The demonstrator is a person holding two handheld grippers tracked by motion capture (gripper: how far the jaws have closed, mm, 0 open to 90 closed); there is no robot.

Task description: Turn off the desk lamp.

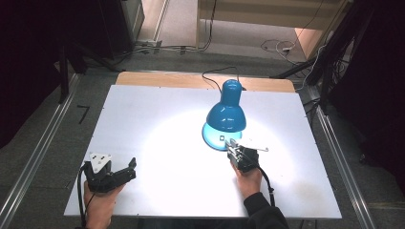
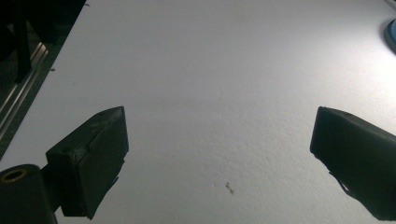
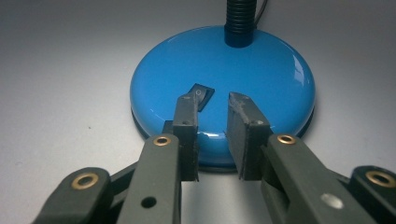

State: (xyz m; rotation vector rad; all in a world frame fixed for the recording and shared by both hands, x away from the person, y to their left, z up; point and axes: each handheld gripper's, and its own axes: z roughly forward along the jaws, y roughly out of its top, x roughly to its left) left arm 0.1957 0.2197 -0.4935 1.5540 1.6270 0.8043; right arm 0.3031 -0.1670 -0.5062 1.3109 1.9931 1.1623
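Blue desk lamp [image 1: 225,117] is stood lit on the white counter [image 1: 143,114], right of centre. R gripper [image 3: 212,100] is held over the lamp base [image 3: 261,79], jaws narrowed to a small gap w/ nothing between, tips just by the black switch [image 3: 201,95]. L gripper [image 1: 125,168] is rested at the counter's near-left corner, jaws wide, nothing between.

Held two black grippers: left gripper [image 1: 125,170] with a grey three-cornered plate [image 1: 101,161] on top, right gripper [image 1: 232,148] with flat dark jaws, brass-ringed holes and one silver screw. Trailed black cables. Wore a dark sleeve [image 1: 261,210].
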